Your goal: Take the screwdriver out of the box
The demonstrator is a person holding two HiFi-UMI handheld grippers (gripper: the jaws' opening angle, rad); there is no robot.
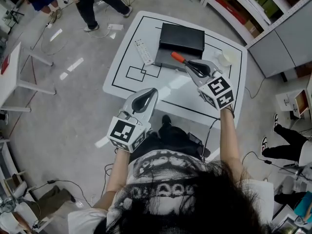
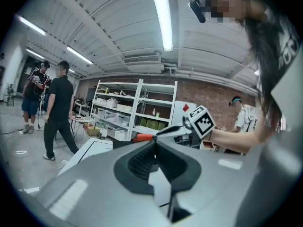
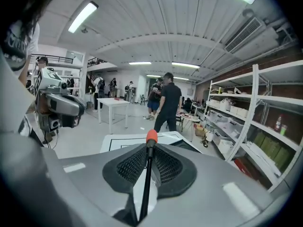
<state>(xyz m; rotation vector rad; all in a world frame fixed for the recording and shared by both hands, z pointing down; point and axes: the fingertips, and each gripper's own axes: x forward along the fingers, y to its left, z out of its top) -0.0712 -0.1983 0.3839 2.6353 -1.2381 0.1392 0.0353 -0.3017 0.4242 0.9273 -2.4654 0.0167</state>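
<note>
Screwdriver (image 1: 177, 57): out of the box, hanging in the air in your right gripper. In the head view its orange end is showing over the box's near edge.
Right gripper (image 1: 188, 64): you're pinching the screwdriver's thin black shaft between both pads. The jaws are standing only as far apart as the shaft.
Shaft vs fingers: in the right gripper view the shaft (image 3: 145, 188) is running straight up the midline between the two ribbed fingers (image 3: 129, 165), and both are touching it. The orange end (image 3: 151, 137) is sticking out just past the fingertips.
Left gripper (image 1: 154, 92): fingers are pressing together with nothing between them. You're holding it off the table's near edge, well apart from the box and the screwdriver.
Left gripper view: the fingertips are meeting at the centre (image 2: 156, 144). Beyond them the right gripper's marker cube (image 2: 202, 120) and the orange end (image 2: 142, 137) are showing.
Box (image 1: 183, 37): black, sitting on the far half of the table. Neither gripper is touching it.
Table (image 1: 222, 94): white top with black line markings.
Remote (image 1: 144, 51): white, lying just left of the box.
Clear round item (image 1: 225, 57): sitting right of the box; you can't tell what it is from here.
Person in black (image 1: 92, 4): standing on the floor beyond the table's far left corner.
</note>
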